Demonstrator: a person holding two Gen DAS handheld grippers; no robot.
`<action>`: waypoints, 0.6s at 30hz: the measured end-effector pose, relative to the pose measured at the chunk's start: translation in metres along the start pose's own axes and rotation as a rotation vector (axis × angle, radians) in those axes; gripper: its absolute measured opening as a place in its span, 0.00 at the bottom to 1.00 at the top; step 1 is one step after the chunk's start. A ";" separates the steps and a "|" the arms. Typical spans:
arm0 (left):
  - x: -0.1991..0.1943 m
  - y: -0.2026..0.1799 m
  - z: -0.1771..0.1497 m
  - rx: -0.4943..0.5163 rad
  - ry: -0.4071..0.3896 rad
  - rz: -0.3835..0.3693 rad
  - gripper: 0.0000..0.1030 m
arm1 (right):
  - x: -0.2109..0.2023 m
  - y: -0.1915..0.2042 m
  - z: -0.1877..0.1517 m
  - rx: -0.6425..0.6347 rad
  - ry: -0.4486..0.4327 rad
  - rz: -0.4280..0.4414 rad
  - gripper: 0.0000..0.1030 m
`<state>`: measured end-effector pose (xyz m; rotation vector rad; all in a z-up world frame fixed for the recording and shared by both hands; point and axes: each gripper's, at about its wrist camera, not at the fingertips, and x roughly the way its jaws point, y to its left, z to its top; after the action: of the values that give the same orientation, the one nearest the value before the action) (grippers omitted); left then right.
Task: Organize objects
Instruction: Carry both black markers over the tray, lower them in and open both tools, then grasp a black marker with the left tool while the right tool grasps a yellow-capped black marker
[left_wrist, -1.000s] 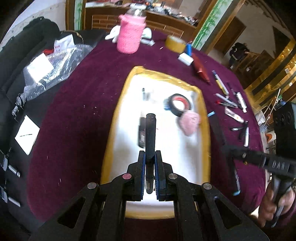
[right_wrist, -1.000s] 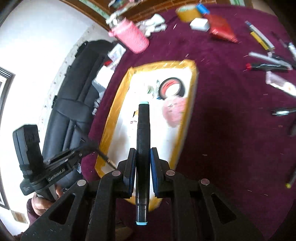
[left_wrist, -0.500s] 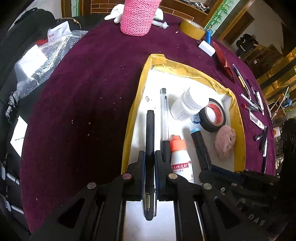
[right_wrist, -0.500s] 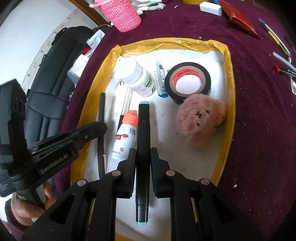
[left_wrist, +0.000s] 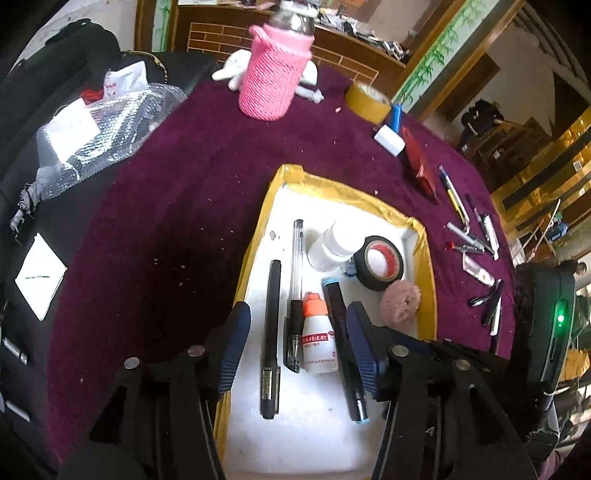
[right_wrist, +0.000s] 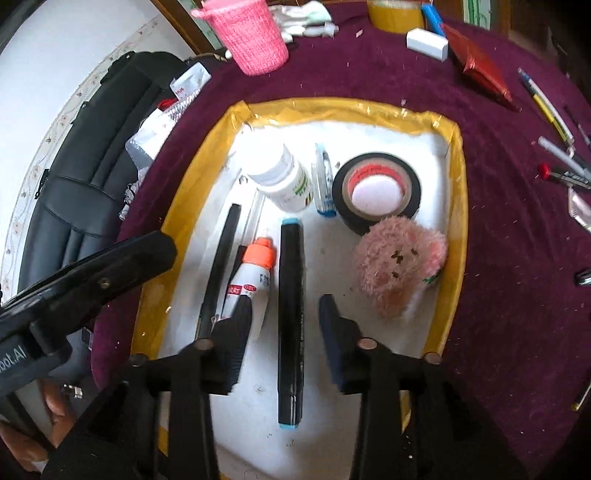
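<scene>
A white tray with a yellow taped rim lies on the maroon table. In it lie a black pen, a clear pen, an orange-capped glue bottle, a black marker with blue ends, a white pill bottle, a black tape roll and a pink plush. My left gripper is open over the black pen. My right gripper is open astride the marker. Both are empty.
A pink knitted cup, yellow tape roll, white eraser and red pouch stand at the back. Several pens lie right of the tray. A bubble-wrap bag and black chair are on the left.
Both grippers have opened. The black pen left my left jaws and the marker left my right jaws; both now lie in the tray.
</scene>
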<state>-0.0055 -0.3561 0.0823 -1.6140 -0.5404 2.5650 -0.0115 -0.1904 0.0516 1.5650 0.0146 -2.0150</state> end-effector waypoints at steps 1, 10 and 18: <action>-0.006 0.000 -0.001 -0.008 -0.009 0.005 0.47 | -0.005 0.001 0.000 -0.003 -0.016 0.001 0.36; -0.033 -0.044 -0.006 0.009 -0.064 -0.123 0.49 | -0.085 -0.055 -0.029 0.080 -0.210 -0.108 0.47; -0.008 -0.128 -0.032 0.122 0.019 -0.203 0.49 | -0.151 -0.230 -0.075 0.433 -0.282 -0.275 0.46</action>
<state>0.0102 -0.2303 0.1184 -1.4608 -0.5066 2.3841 -0.0264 0.0918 0.0862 1.5762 -0.3565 -2.5732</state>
